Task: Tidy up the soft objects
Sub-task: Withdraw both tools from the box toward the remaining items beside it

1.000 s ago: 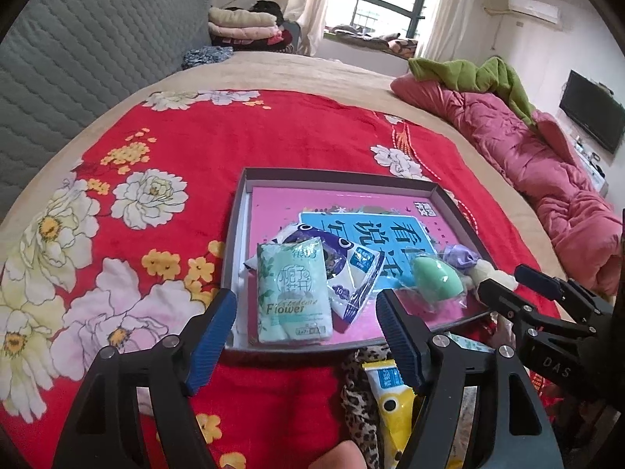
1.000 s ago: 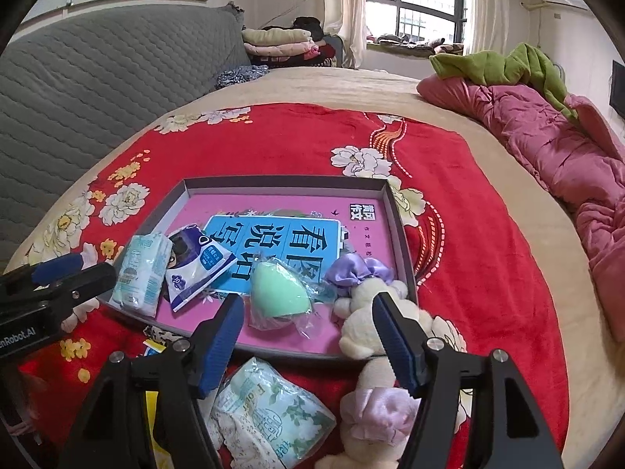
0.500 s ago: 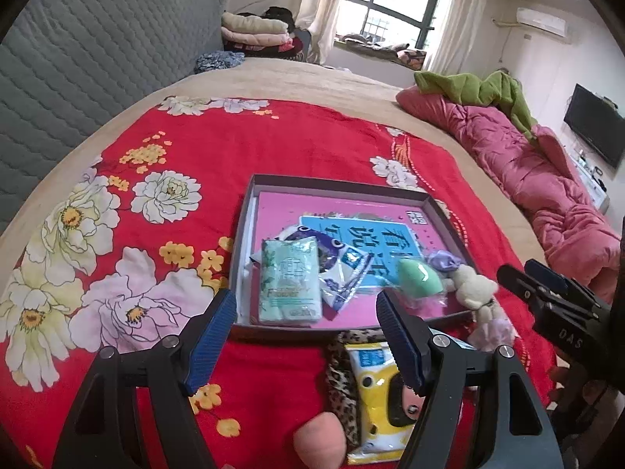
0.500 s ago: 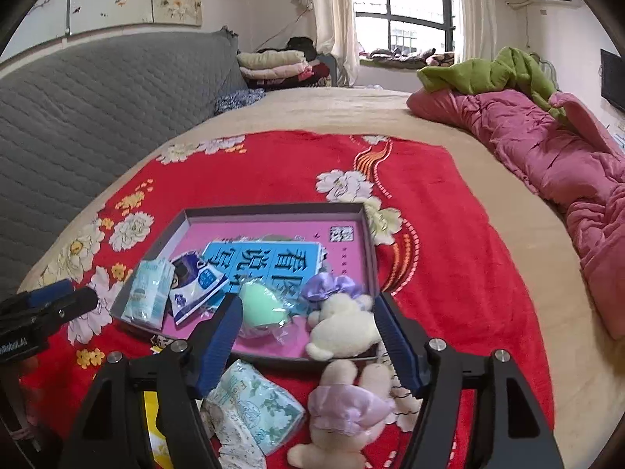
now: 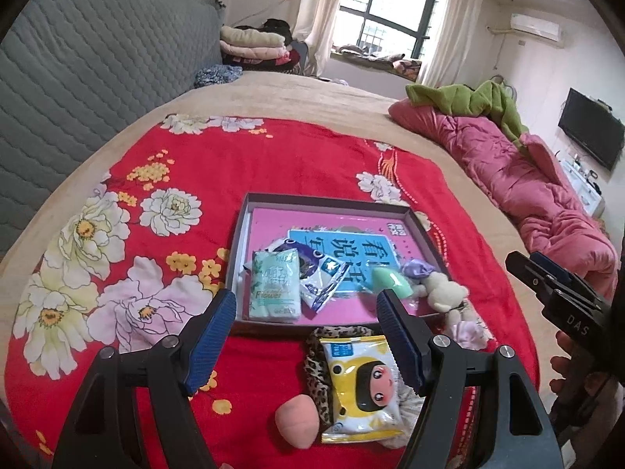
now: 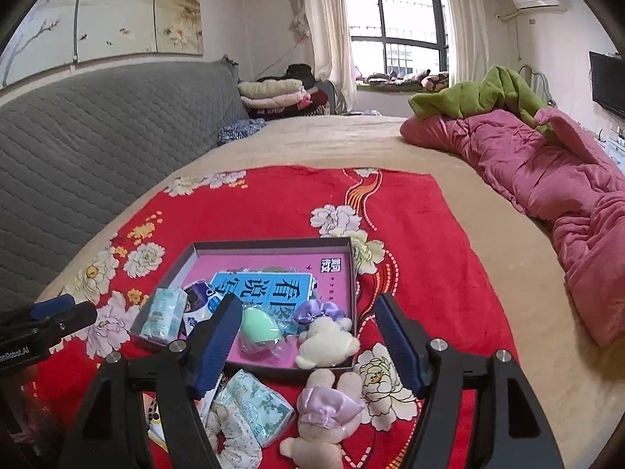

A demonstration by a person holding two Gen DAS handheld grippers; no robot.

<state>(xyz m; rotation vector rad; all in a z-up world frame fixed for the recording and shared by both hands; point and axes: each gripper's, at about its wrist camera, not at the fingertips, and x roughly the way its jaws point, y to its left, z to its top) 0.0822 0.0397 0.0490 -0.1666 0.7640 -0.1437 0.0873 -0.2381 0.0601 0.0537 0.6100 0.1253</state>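
with both tools (image 5: 306, 332) (image 6: 306, 336) apart and empty, the box (image 5: 336, 201) holds five soft items while the near yellow packet (image 5: 361, 385) and pink sponge (image 5: 297, 424) wait outside.

We are seeing red blanket (image 5: 297, 164) blooming with white, pink, yellow flowers. Dark grey tray (image 5: 328, 199) is showing pink lining and blue book (image 5: 343, 250). Mint-green sponge (image 6: 258, 328) is glowing beside cream bear (image 6: 328, 342) wearing lilac bow. Leopard-print cloth (image 5: 314, 371) is peeking under yellow packet (image 5: 361, 383); peach sponge (image 5: 295, 422) nearby.
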